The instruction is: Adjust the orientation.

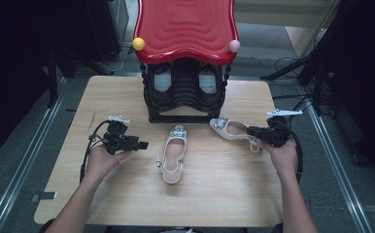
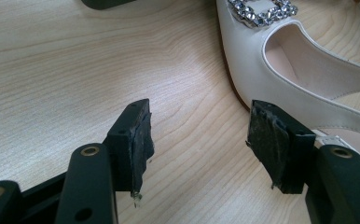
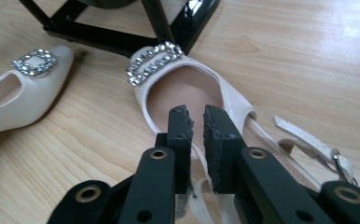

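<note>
**Kid:** What are the left tongs (image 2: 199, 144) doing?

**Helper:** They are hanging over the table (image 1: 224, 194) with their jaws wide apart. Nothing is sitting between them. One white shoe (image 2: 299, 70) is lying just past the jaw on the shoe's side.

**Kid:** And the right tongs (image 3: 197, 126)?

**Helper:** Their jaws are standing close together, with a thin gap. They are pointing into the back of the other white shoe (image 3: 187, 88), by its strap. Something thin may be sitting between them, but it is too blurry to tell.

**Kid:** What is past that shoe?

**Helper:** A black rack (image 1: 185, 92) with a red top.
</note>
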Tool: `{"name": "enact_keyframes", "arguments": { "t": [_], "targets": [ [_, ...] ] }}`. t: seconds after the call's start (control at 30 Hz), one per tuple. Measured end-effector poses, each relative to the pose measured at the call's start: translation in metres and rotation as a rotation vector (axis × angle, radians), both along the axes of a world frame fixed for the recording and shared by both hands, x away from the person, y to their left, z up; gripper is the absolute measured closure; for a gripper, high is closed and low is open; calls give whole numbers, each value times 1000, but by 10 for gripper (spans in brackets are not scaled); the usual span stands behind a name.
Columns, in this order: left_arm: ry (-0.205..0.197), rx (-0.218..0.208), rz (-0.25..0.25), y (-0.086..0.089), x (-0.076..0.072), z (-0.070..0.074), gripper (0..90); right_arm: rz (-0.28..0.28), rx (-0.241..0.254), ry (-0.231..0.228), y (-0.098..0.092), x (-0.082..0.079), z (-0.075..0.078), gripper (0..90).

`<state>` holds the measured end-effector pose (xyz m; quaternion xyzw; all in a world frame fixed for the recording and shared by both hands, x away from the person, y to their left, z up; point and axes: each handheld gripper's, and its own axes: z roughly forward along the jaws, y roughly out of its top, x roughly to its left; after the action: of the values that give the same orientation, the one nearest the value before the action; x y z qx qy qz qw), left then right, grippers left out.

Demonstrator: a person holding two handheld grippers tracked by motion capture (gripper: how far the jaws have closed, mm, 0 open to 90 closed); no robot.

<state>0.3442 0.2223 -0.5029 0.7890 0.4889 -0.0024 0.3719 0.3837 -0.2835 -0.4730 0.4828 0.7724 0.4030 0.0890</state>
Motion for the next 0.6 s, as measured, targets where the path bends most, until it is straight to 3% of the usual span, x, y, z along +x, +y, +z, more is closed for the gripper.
{"name": "enact_keyframes", "arguments": {
  "t": [0.2,0.33,0.53,0.6],
  "targets": [
    [-4,-3,4,1,0,1,399,29,10,-4,1,-3,2,720],
    [-2,-3,1,0,-1,0,399,48,8,36,4,1,-7,721],
    [0,4,0,0,0,0,399,88,-56,72,20,7,-22,723],
    [2,6,-1,0,0,0,399,93,-79,62,24,8,-23,725]
  ]
}}
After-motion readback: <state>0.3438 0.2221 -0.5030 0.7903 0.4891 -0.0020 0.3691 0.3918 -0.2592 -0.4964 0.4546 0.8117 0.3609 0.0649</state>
